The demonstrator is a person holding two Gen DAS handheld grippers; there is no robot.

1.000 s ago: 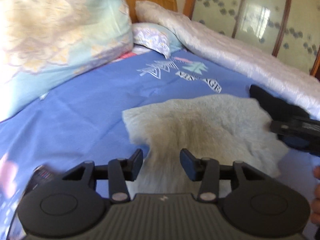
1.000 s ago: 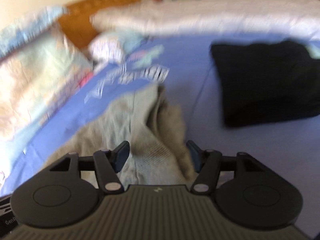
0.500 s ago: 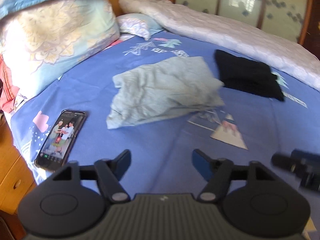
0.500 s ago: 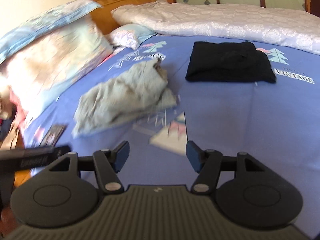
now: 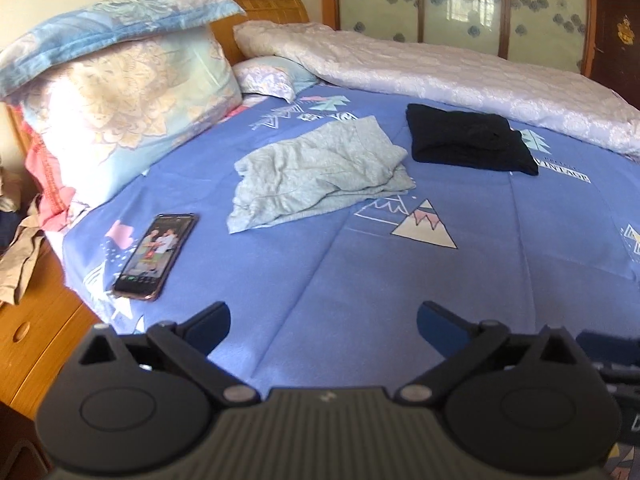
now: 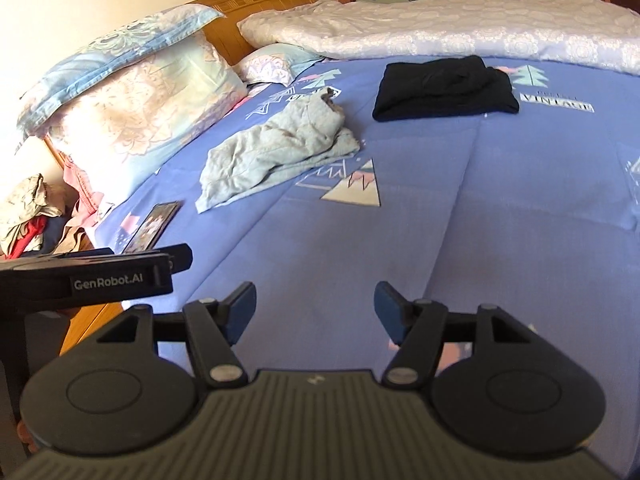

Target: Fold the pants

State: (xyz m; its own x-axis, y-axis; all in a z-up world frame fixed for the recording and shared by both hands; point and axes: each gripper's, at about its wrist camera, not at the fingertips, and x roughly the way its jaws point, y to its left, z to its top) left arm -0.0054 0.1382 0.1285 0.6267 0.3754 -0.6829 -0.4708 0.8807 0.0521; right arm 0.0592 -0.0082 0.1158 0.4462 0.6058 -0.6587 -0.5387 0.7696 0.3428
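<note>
Light grey-blue pants (image 5: 316,172) lie in a loose, wrinkled fold on the blue bedsheet (image 5: 360,280), mid-bed; they also show in the right wrist view (image 6: 276,148). Folded black pants (image 5: 468,140) lie to their right, near the white quilt, and show in the right wrist view (image 6: 444,88) too. My left gripper (image 5: 322,320) is open and empty, well back from the clothes over the bed's near part. My right gripper (image 6: 315,306) is open and empty, also well back. The left gripper's body (image 6: 92,276) shows at the left of the right wrist view.
A phone (image 5: 156,256) lies screen-up near the bed's left edge. Stacked pillows (image 5: 120,100) and a wooden headboard (image 5: 264,8) stand at the left. A rolled white quilt (image 5: 460,72) runs along the far side. A wooden nightstand (image 5: 36,320) with loose clothes stands left of the bed.
Both grippers have pulled back and away from the grey pants, which now lie released on the bed. The left gripper's jaws have opened wider.
</note>
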